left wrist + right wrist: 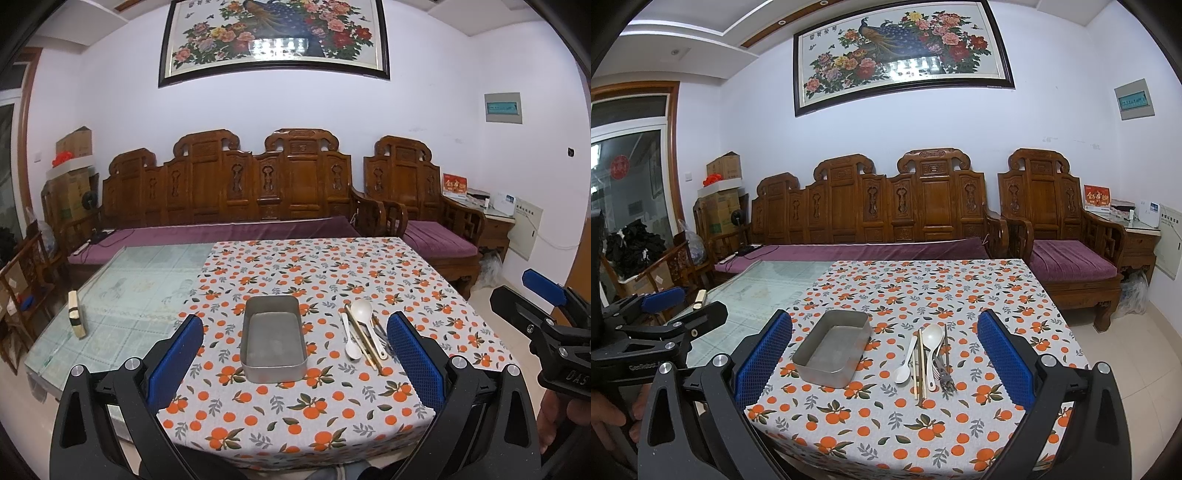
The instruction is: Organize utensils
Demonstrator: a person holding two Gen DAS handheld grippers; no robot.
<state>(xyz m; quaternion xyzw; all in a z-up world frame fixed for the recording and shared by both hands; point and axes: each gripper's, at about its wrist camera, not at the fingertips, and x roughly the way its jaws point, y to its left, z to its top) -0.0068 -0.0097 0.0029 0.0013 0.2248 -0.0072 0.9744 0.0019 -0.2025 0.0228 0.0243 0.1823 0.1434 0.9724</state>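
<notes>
I hold my left tool [295,347] and right tool [884,350] wide and empty above the table's [923,428] near edge, with the utensils [925,360] bunched just right of the empty tin [833,347], ready for picking.

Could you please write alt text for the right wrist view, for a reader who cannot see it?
An open right gripper hovers over a table with an orange-print cloth, where an empty metal tin sits left of a pile of utensils: white spoons, chopsticks and forks. The left gripper shows at the left edge, a carved wooden sofa behind.
</notes>
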